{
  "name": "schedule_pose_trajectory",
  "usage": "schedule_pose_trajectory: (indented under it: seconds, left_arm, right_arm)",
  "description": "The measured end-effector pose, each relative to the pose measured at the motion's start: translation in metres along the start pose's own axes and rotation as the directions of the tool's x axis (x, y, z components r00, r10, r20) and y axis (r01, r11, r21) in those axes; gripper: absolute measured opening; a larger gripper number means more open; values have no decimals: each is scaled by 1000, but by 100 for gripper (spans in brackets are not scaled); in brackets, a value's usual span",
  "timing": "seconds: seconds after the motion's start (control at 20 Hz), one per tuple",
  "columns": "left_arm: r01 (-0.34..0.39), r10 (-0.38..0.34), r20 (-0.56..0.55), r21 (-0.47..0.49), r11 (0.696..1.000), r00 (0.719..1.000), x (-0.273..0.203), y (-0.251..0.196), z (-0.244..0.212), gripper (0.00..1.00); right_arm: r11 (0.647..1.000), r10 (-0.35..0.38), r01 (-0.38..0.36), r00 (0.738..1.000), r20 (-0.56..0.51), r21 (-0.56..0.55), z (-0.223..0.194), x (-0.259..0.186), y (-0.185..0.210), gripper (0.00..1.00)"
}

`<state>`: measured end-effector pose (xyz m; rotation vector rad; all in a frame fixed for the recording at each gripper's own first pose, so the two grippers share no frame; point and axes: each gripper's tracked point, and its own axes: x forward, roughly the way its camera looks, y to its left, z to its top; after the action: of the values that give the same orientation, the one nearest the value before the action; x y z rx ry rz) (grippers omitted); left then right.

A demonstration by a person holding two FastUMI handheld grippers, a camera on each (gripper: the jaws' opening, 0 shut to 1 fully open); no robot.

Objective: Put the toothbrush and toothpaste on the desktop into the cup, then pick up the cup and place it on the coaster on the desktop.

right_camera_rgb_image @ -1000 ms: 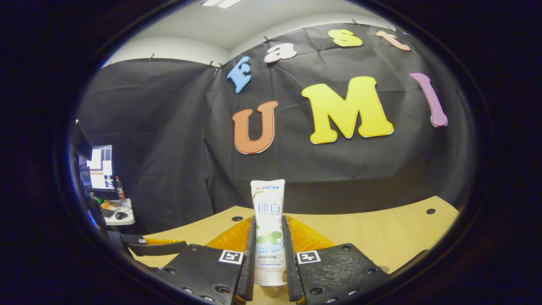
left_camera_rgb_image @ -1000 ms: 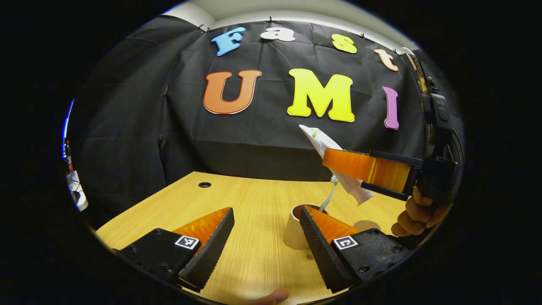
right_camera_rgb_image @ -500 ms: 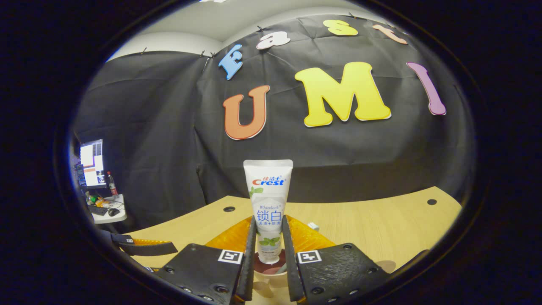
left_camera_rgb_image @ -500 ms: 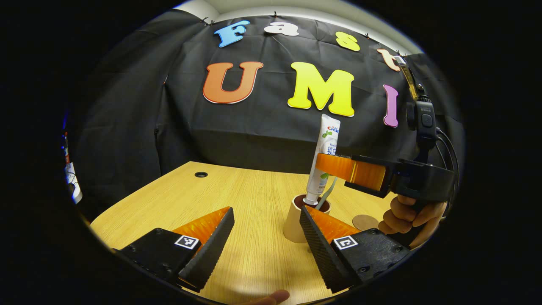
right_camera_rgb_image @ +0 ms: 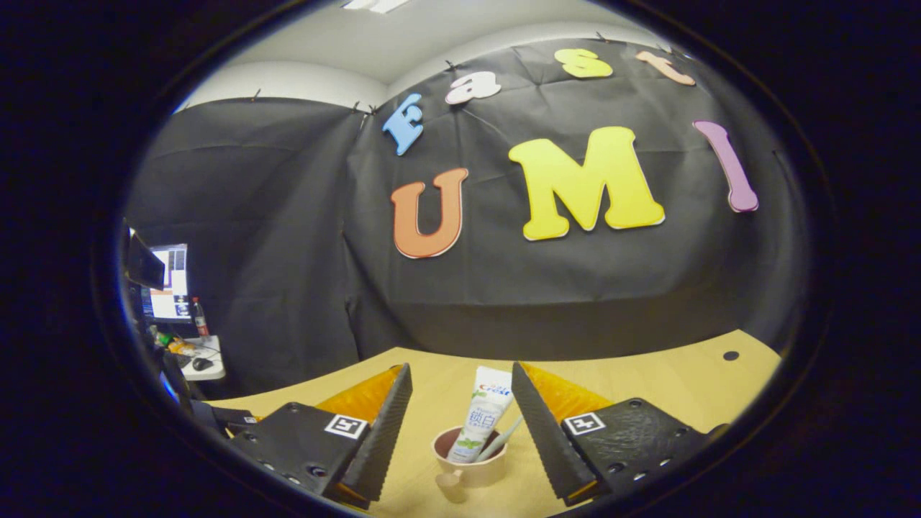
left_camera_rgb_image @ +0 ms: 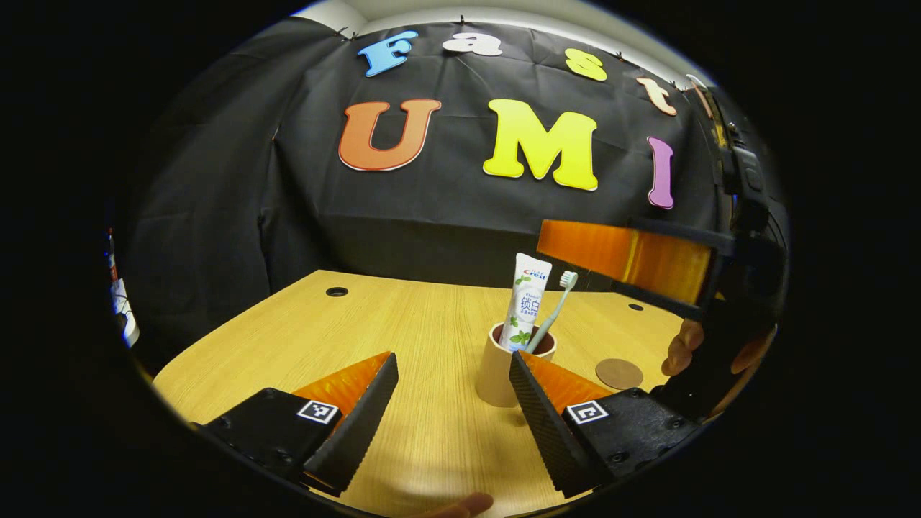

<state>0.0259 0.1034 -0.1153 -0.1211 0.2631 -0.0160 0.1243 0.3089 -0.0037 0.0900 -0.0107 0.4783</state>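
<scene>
Black cloth walls [left_camera_rgb_image: 216,187] are seen behind a light wood-grain table [left_camera_rgb_image: 403,324], which carries two small round cable holes. Near the table's middle stands a beige cylindrical cup [left_camera_rgb_image: 498,370] with a dark inside, upright; in the right gripper view the same cup [right_camera_rgb_image: 471,467] shows a small handle toward the camera. A white toothpaste tube [left_camera_rgb_image: 527,301] is seen standing in the cup, cap end down, leaning slightly; beside it in the cup a pale green toothbrush [left_camera_rgb_image: 555,306] leans to the right, bristles up. A round brown coaster [left_camera_rgb_image: 619,373] lies flat on the table, near the cup on its right and apart from it. The left gripper [left_camera_rgb_image: 452,410] is held low before the cup, jaws wide apart, nothing held. The right gripper [right_camera_rgb_image: 457,424] is held above the cup, jaws well apart, the tube seen between them but untouched. A hand [left_camera_rgb_image: 683,345] is seen on the right gripper's body.
</scene>
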Motion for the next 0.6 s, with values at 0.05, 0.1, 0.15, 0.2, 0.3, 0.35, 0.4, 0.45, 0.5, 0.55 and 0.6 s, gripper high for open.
schedule_pose_trajectory:
  seconds: [0.05,0.1,0.15,0.2,0.3,0.35,0.4,0.45,0.5,0.55,0.6]
  left_arm:
    - [6,-7,-8,-1,1000,1000,3,-5,-2,99]
    - [14,-14,-24,-1,1000,1000,5,-9,-6,99]
    - [19,-19,-44,-1,1000,999,7,-13,-10,99]
    - [22,-22,-55,0,1000,998,9,-18,-12,99]
    - [31,-30,-60,10,999,998,13,-26,-11,99]
    - [30,-28,-56,21,999,998,16,-28,-9,99]
    - [25,-23,-57,33,999,998,18,-30,-8,99]
    - [18,-15,-62,45,999,998,21,-34,-8,99]
    - [17,-13,-66,58,998,998,24,-38,-8,99]
    - [20,-15,-69,69,997,998,24,-43,-6,99]
    - [20,-15,-66,76,997,998,25,-48,-4,99]
  right_arm:
    - [1000,-2,2,1000,11,-3,4,-8,-2,90]
    - [1000,-3,3,1000,21,-4,10,-16,-3,92]
    - [1000,-9,9,999,34,-4,15,-25,-7,94]
    - [1000,-14,14,999,50,-3,21,-35,-11,94]
    - [1000,-23,23,997,78,-3,31,-54,-19,94]
    - [999,-36,37,996,83,-10,34,-66,-25,93]
    - [999,-50,51,995,90,-18,37,-79,-33,93]
    - [998,-61,64,993,100,-25,40,-93,-39,94]
    - [996,-76,80,991,110,-34,41,-107,-47,94]
    - [995,-89,95,989,119,-44,42,-121,-55,94]
    - [993,-103,110,986,129,-51,43,-136,-62,94]
